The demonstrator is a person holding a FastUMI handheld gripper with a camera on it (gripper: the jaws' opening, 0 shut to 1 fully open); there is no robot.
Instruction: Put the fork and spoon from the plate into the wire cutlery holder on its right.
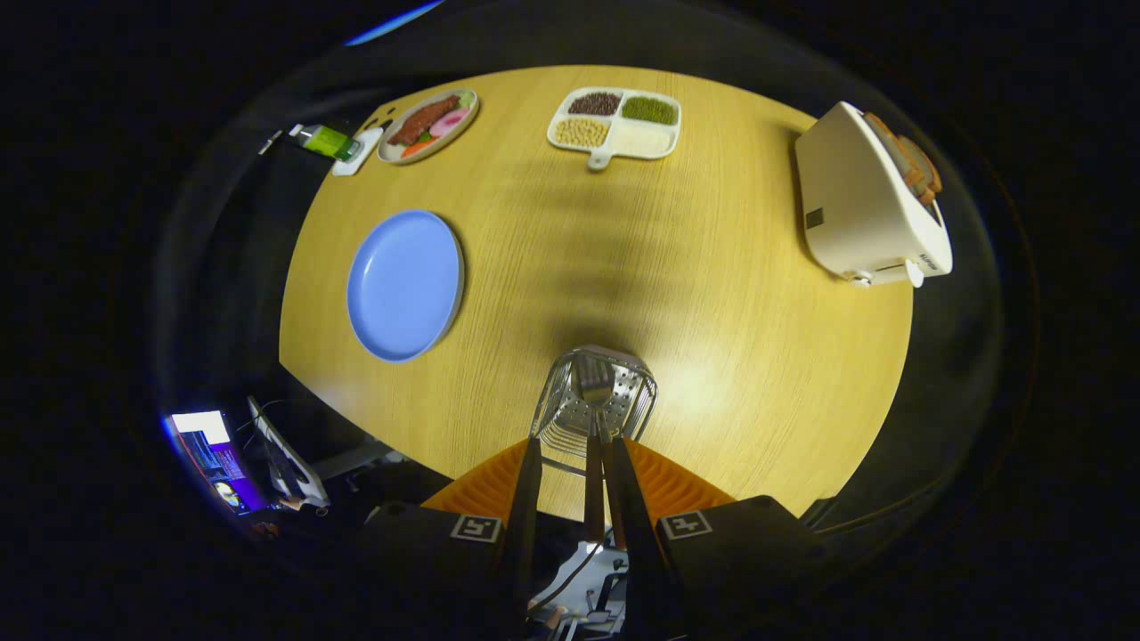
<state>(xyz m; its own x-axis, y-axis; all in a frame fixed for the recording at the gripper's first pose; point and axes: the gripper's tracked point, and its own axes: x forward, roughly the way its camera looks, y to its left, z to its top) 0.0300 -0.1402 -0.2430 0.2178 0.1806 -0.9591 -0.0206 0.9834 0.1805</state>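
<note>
Nearest the camera, the handheld two-finger gripper [570, 450] with orange-ribbed fingers stands over the silver wire cutlery holder [594, 396]. Its fingers [525, 499] are set fairly narrow, with a gap visible on the left side. A wooden-handled utensil with a metal head [594, 418] runs between them, lying against the right finger only; whether both fingers press on it cannot be told, and fork or spoon cannot be told either.

Governing relation: the utensil's long axis runs straight ahead along the fingers, handle back towards the camera, metal head forward and inside the holder's basket. The holder sits just ahead of and under the fingertips, at the near edge of the round yellow wooden table [712, 267].

The round blue plate [405, 285] lies beyond and to the left, well apart from the holder, with bare surface and no cutlery on it.

Judgement: this looks like the depositing step, with the head already within the wire rim. The next move calls for a release with the handle kept in line with the basket.

Risk: a handle tipping over the rim.
</note>
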